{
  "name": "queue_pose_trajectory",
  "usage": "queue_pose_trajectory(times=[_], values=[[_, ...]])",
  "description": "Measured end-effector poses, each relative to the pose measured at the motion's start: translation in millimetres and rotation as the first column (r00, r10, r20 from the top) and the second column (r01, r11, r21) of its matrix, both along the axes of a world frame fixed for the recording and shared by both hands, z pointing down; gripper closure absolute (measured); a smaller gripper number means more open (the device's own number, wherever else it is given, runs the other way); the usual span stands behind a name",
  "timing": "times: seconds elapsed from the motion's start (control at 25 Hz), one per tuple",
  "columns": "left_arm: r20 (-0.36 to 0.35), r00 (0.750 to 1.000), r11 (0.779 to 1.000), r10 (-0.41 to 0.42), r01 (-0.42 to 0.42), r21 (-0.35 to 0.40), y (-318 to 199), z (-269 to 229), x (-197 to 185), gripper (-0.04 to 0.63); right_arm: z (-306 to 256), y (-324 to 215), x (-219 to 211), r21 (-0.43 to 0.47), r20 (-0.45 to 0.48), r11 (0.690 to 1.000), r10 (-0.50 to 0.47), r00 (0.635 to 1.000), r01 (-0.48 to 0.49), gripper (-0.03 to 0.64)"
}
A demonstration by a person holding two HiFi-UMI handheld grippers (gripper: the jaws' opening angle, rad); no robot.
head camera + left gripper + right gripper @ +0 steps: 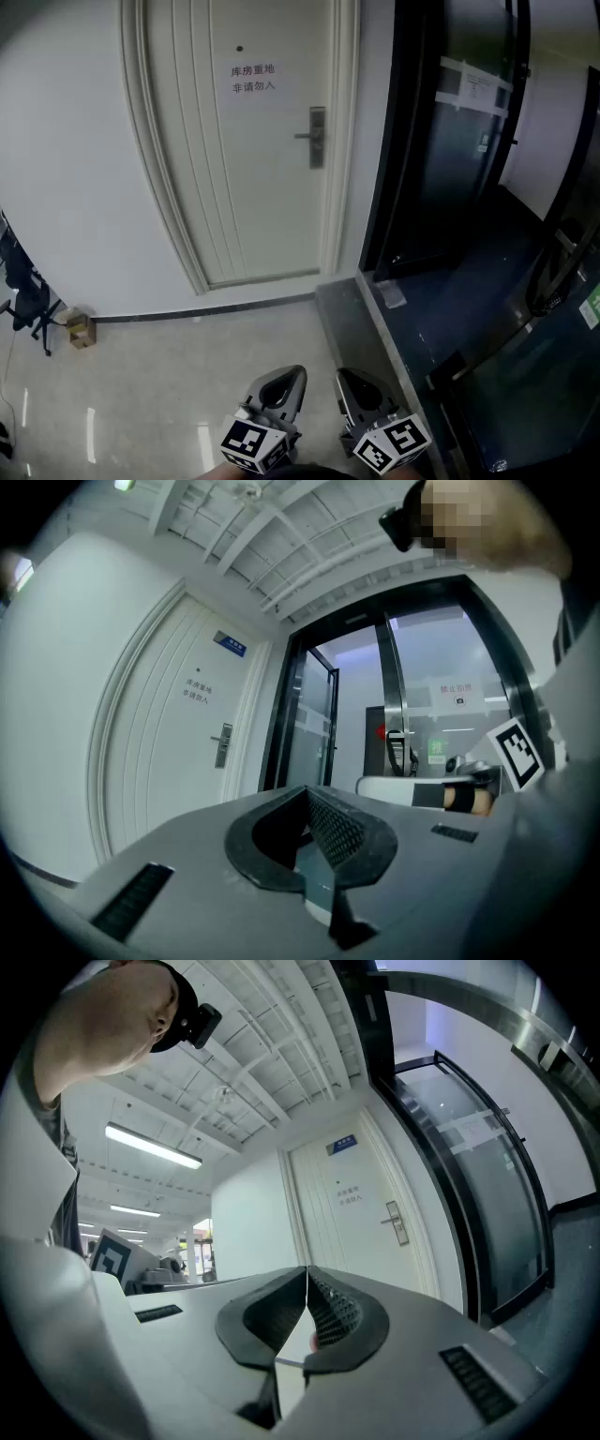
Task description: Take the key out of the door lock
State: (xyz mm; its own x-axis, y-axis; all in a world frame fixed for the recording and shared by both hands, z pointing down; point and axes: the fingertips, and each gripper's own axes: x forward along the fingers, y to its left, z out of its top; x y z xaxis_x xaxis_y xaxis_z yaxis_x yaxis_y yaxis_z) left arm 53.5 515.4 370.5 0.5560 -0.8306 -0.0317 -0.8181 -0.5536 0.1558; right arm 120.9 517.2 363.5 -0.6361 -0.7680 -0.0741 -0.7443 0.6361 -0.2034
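Below the cream panelled door (253,187), near the bottom edge of the head view, the left hand-held gripper (284,382) and the right hand-held gripper (356,386) are held side by side over the glossy pale tiled floor (159,394), well apart from the door. Both pairs of jaws are seen pressed together at their tips, with nothing caught between them. On the door's right side a silver metal lock plate with a lever handle (317,137) is mounted; the key is too small to be made out there. A white paper notice (253,79) is fixed higher on the door, a black-framed glass door (441,141) is set to its right, and a small brown cardboard box (82,330) is placed to its left.
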Motion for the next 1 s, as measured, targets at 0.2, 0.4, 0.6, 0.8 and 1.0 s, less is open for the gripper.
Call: queue_pose_trajectory(times=[0.2, 0.4, 0.6, 0.8, 1.0], values=[[-0.012, 1.0, 1.0, -0.003, 0.003, -0.011, -32.8, 7.5, -11.3, 0.589, 11.3, -32.6, -9.4, -0.017, -0.006, 1.0, 0.003, 1.0, -0.003, 0.601], [-0.027, 1.0, 1.0, -0.005, 0.005, 0.003, -93.5, 6.8, -28.5, 0.589, 12.2, -89.4, -23.1, -0.012, -0.019, 1.0, 0.012, 1.0, -0.013, 0.601], [-0.031, 0.999, 1.0, 0.019, -0.019, 0.009, -166.4, 2.8, -48.9, 0.589, 9.4, -161.6, -45.1, -0.012, -0.023, 0.999, 0.037, 0.999, -0.038, 0.601], [-0.019, 0.999, 0.999, 0.047, -0.046, 0.021, -236.9, -0.6, -72.2, 0.589, 4.4, -230.9, -71.1, -0.006, -0.023, 0.998, 0.06, 0.998, -0.06, 0.601], [-0.022, 0.997, 0.997, 0.074, -0.074, 0.017, -287.6, -0.3, -90.5, 0.589, 2.6, -283.4, -95.1, -0.007, -0.019, 0.998, 0.07, 0.997, -0.07, 0.601]])
